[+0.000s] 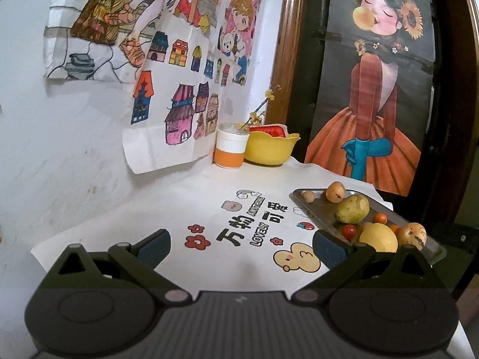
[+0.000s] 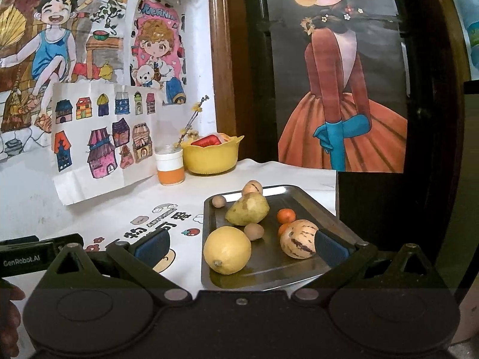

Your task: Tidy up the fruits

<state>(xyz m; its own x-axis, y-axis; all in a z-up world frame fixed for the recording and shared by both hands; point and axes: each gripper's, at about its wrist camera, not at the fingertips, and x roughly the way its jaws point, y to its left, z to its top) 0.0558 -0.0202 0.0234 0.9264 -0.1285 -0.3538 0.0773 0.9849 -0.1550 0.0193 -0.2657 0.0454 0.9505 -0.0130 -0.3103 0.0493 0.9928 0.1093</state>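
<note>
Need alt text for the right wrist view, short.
Open right claw hovers over a metal tray holding a lemon, pear, striped melon, tangerines and small brown fruits. Behind stand a yellow bowl and an orange-and-white jar.

yellow lemon (image 2: pixel 227 250), cream purple-streaked melon (image 2: pixel 298 238), orange tangerine (image 2: pixel 286 215), grey metal tray (image 2: pixel 302 197), yellow bowl (image 2: pixel 211 155)

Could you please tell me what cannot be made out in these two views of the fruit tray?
- Left wrist: the tray's near corner, behind the left tongs.
- Right wrist: the striped fruit's right side, behind a pad of the right tongs.
- Both: the yellow bowl's contents, below its rim.
</note>
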